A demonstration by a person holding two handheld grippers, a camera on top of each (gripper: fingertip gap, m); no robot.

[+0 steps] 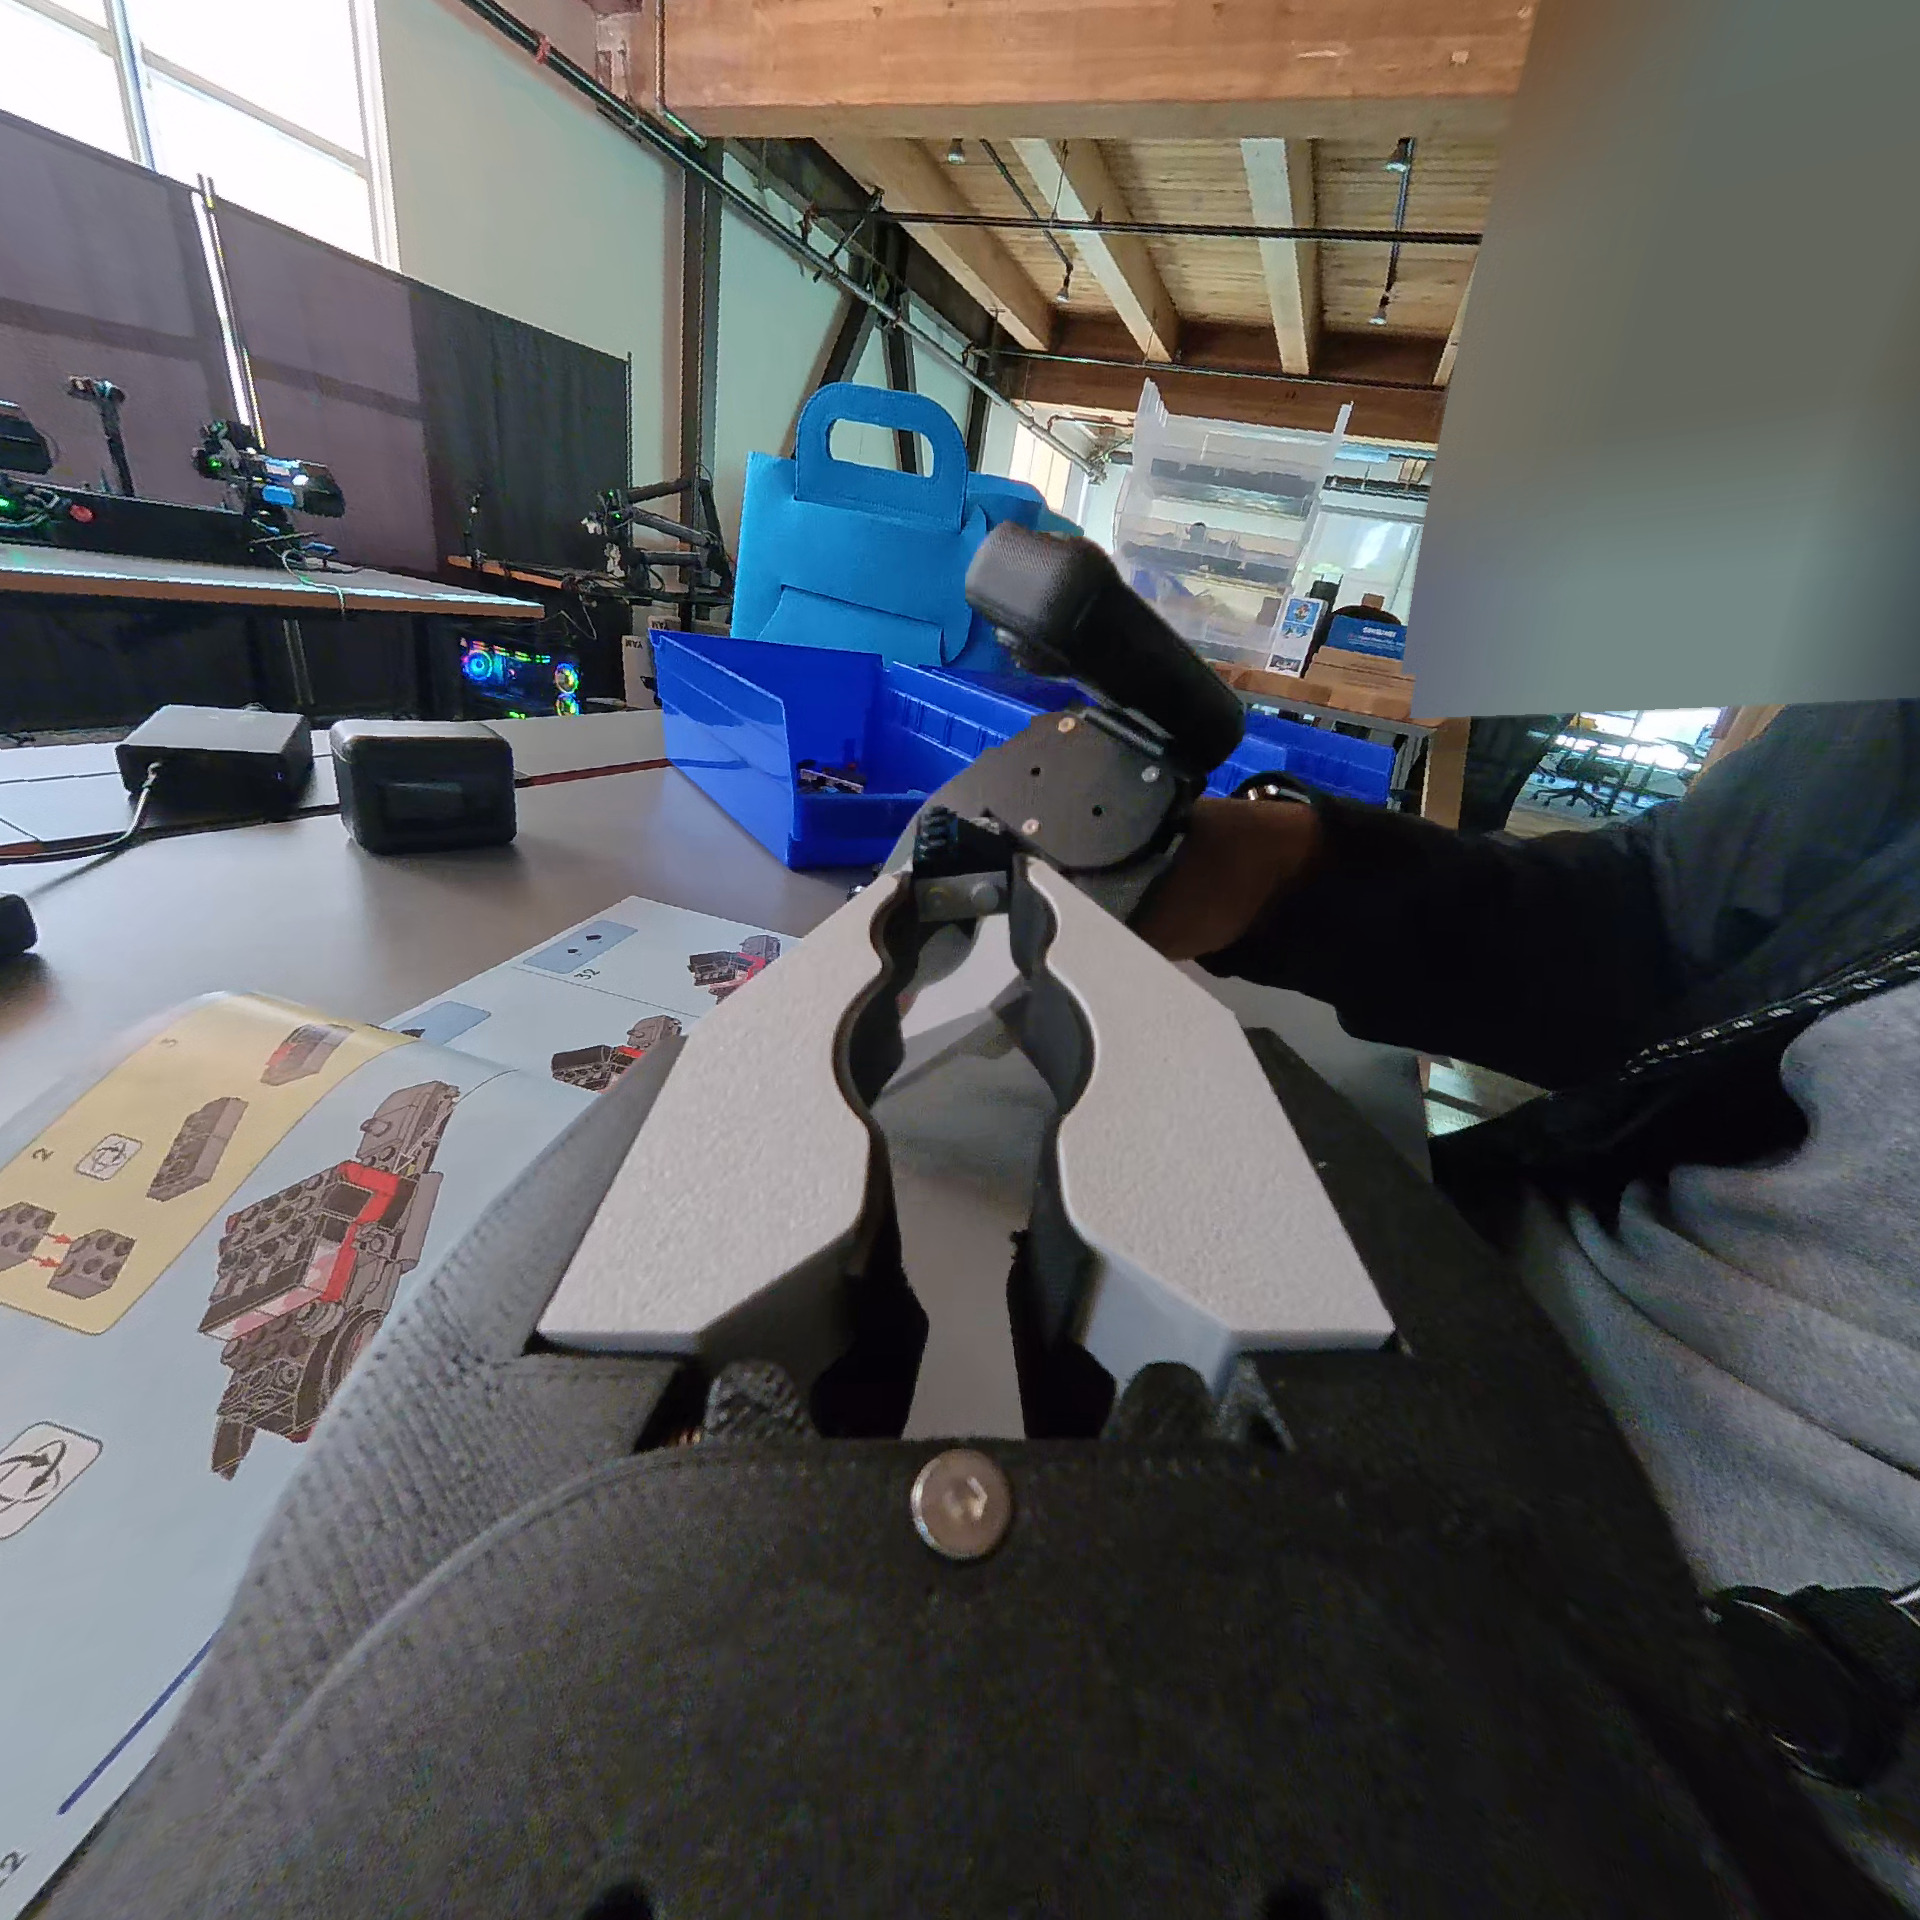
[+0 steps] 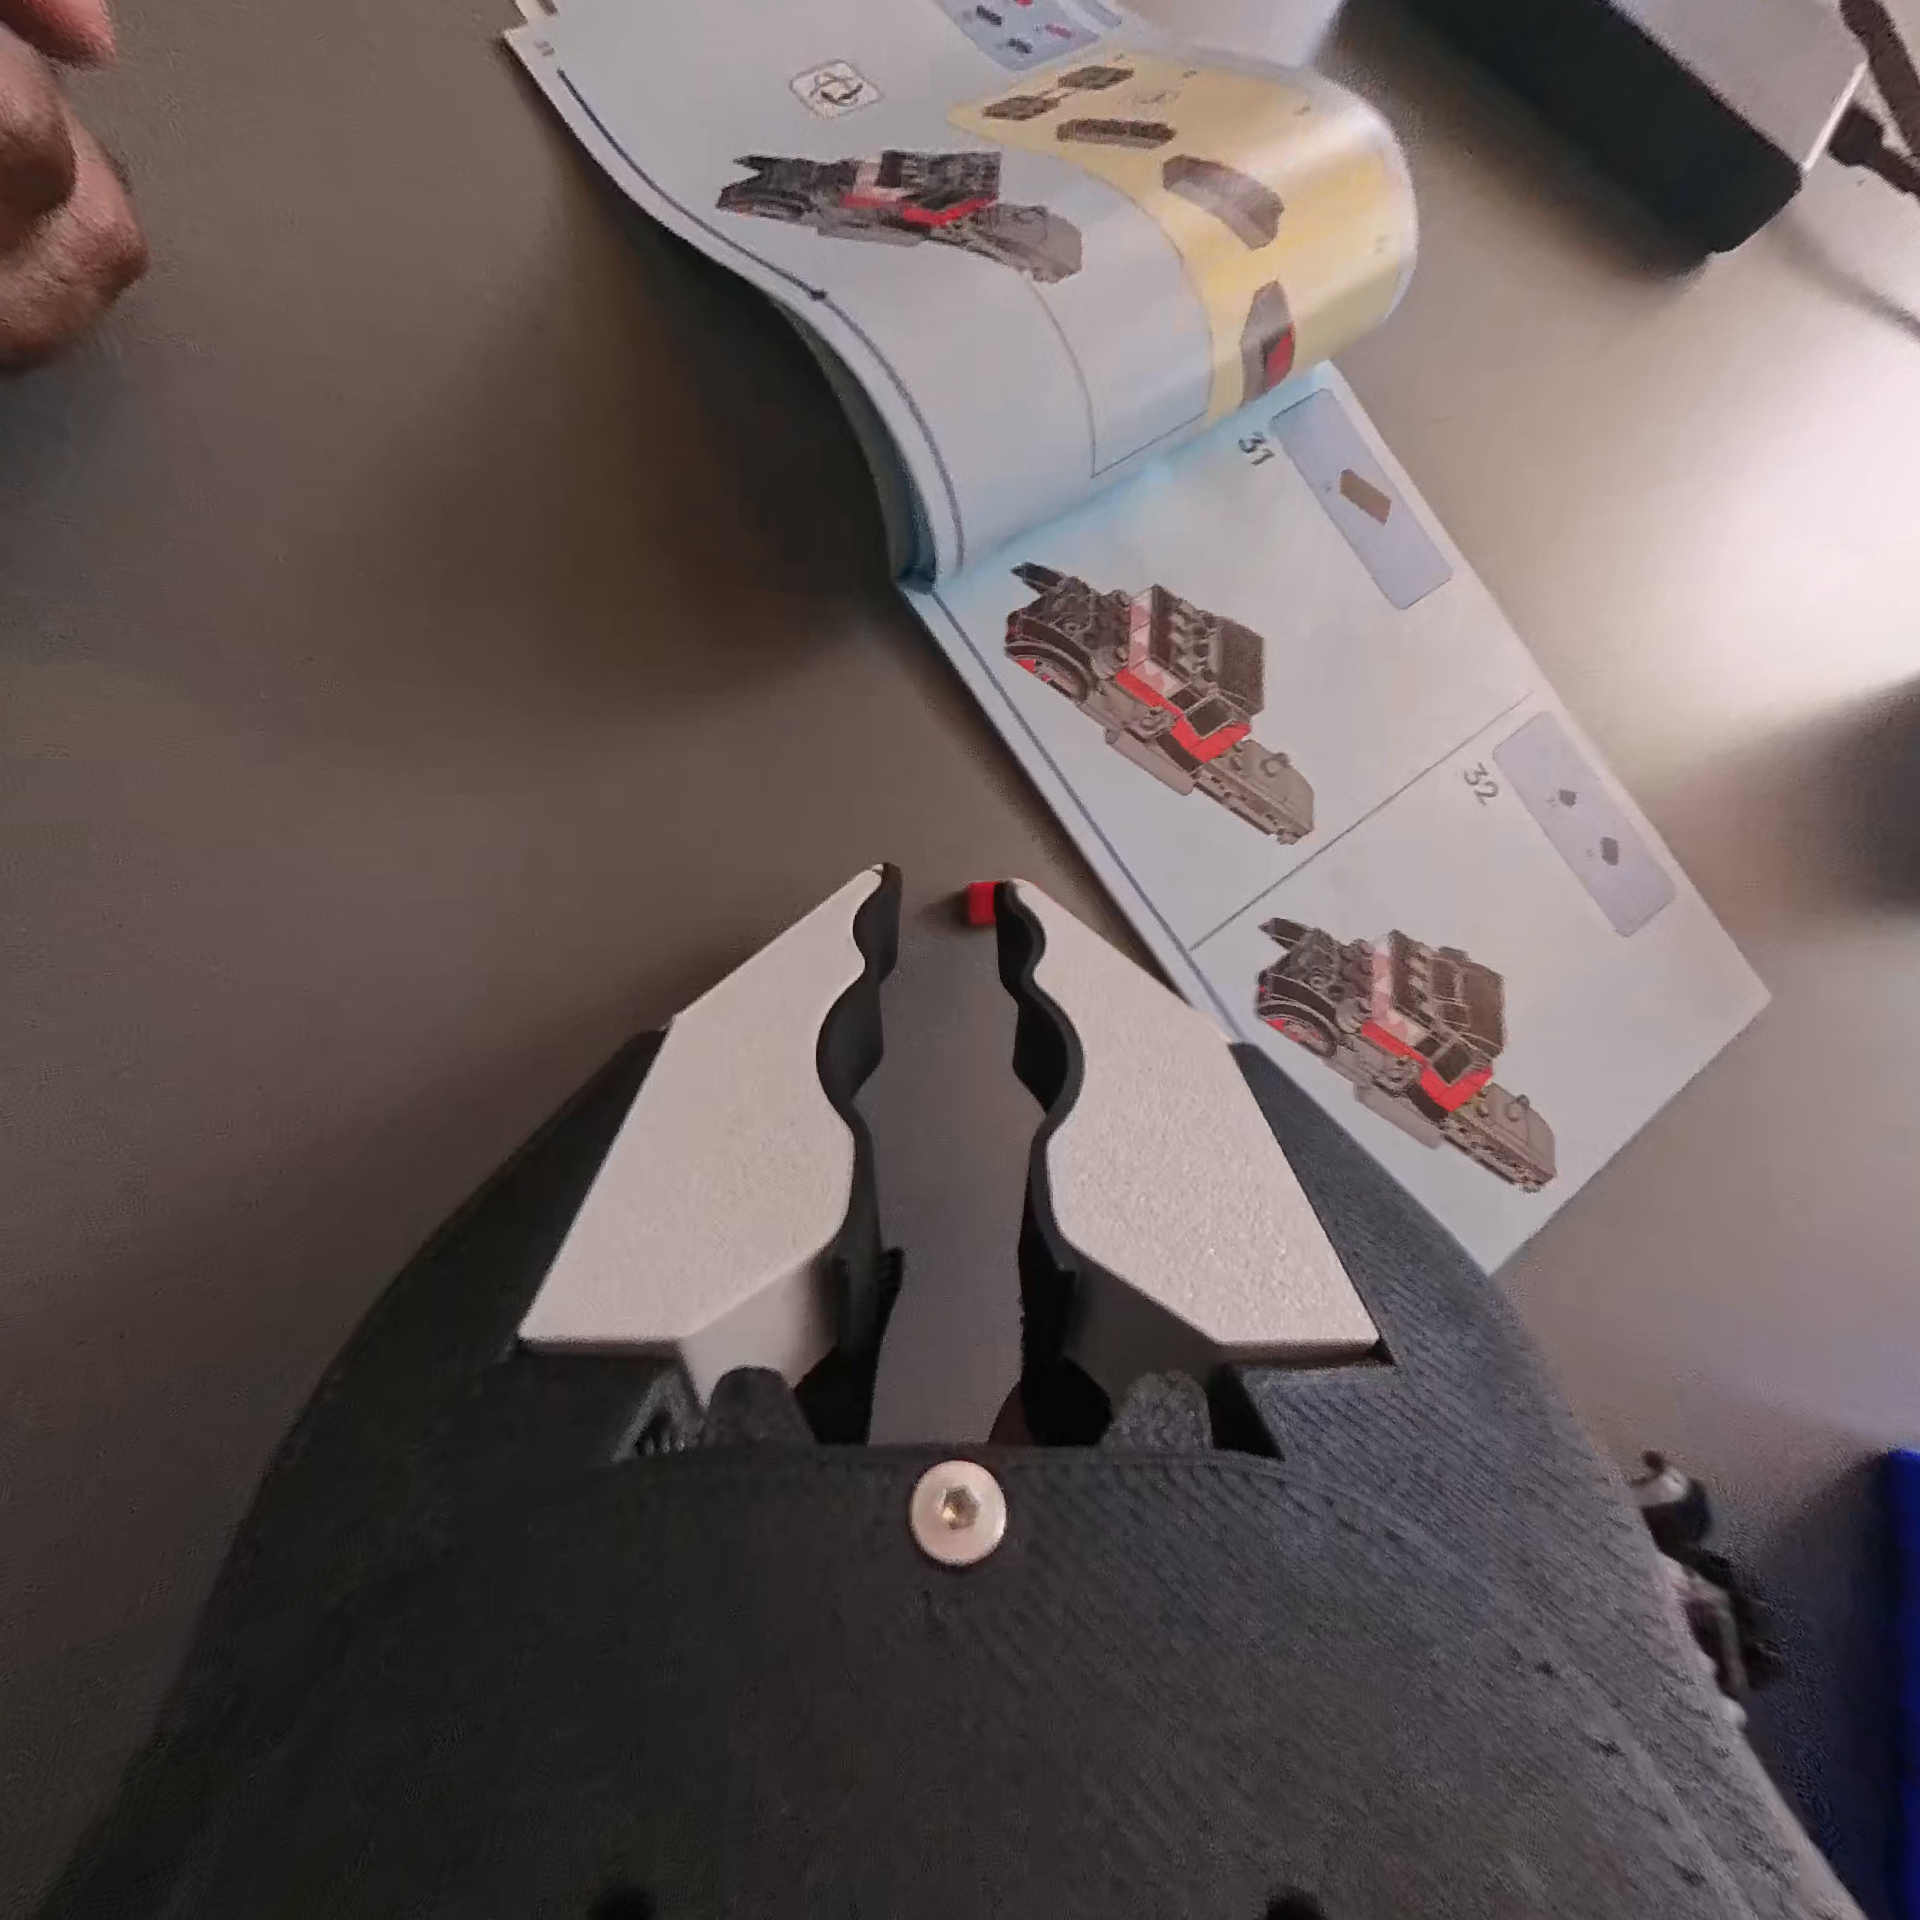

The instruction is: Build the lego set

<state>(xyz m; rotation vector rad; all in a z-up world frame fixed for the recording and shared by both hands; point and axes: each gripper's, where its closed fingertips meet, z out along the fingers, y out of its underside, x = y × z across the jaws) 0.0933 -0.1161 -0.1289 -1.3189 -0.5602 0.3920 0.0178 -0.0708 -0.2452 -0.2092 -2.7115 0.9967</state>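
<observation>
My left gripper [image 1: 962, 883] is raised above the grey table [image 1: 364, 914] and shut on a small grey and black lego assembly [image 1: 961, 891] at its fingertips. Just beyond it, a hand holds the right gripper's black body [image 1: 1081, 769], tilted down. In the right wrist view, my right gripper [image 2: 943, 888] points down at the table [image 2: 416, 727] with its jaws a little apart. A tiny red lego piece [image 2: 977, 902] sits against the tip of its right finger [image 2: 1013, 909], clear of the left one. The open instruction booklet [image 1: 312, 1195] lies on the table and also shows in the right wrist view [image 2: 1195, 520].
A blue bin [image 1: 748, 748] with a few pieces stands behind, with a blue felt bag [image 1: 862, 540] and clear drawers [image 1: 1226, 520] beyond it. Two black boxes [image 1: 416, 779] sit at the far left. The person's torso [image 1: 1714, 1351] fills the right. A hand [image 2: 52, 208] shows at top left. My hands' fingertips stand some 15 cm from each other.
</observation>
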